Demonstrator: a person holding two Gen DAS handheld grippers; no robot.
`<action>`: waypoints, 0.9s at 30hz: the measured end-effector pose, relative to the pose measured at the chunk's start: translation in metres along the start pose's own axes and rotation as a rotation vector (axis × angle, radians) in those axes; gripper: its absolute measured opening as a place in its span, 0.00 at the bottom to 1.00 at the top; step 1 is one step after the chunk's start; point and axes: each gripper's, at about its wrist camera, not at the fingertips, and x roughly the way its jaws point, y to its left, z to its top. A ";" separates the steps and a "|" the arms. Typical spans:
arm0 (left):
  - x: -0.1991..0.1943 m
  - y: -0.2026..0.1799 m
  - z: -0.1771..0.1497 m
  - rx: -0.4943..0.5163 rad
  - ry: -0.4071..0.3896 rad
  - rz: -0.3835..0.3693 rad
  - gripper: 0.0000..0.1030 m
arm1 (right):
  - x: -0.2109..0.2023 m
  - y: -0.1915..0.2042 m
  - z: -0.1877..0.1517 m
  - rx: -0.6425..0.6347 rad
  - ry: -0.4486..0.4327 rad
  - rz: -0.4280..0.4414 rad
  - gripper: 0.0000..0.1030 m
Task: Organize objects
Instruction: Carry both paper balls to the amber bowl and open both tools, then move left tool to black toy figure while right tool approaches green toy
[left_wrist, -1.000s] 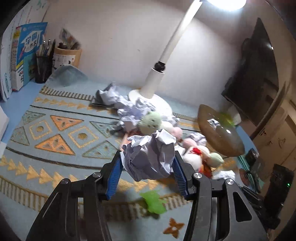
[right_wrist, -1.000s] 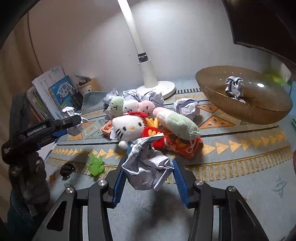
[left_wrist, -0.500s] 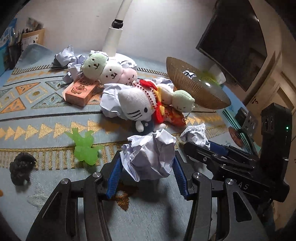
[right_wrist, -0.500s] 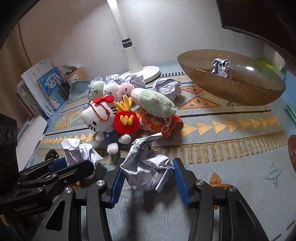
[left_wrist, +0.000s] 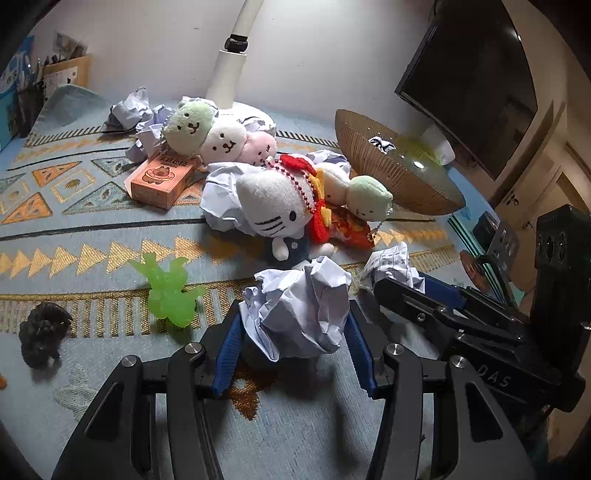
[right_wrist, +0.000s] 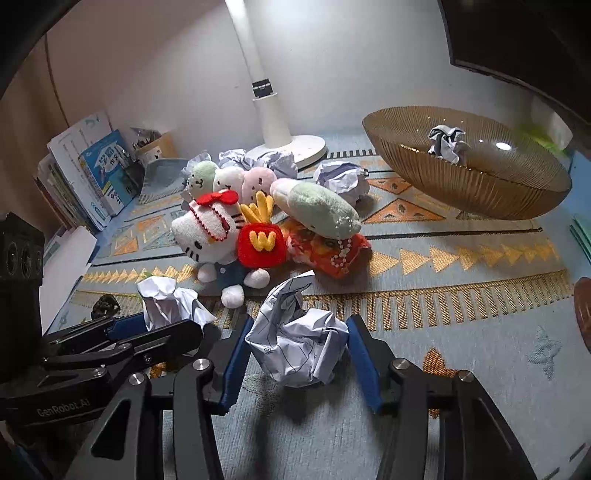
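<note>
Left gripper (left_wrist: 295, 325) clamps a crumpled paper ball (left_wrist: 299, 310); right gripper (right_wrist: 299, 350) clamps a printed paper wad (right_wrist: 299, 347) (both beside plush toys (right_wrist: 236, 221)).

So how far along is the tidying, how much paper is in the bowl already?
Done: one crumpled paper lies in the gold bowl. In hand: the left gripper and right gripper each hold a paper ball. Left: more paper wads around the plush toys and near the lamp base.
</note>
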 end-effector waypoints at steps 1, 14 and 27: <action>-0.003 -0.004 0.003 0.003 -0.007 -0.007 0.48 | -0.007 -0.001 0.003 0.007 -0.018 0.012 0.49; 0.028 -0.117 0.161 0.196 -0.084 -0.160 0.48 | -0.100 -0.110 0.117 0.255 -0.293 -0.210 0.50; 0.122 -0.141 0.202 0.123 0.030 -0.182 0.72 | -0.053 -0.178 0.145 0.398 -0.181 -0.294 0.63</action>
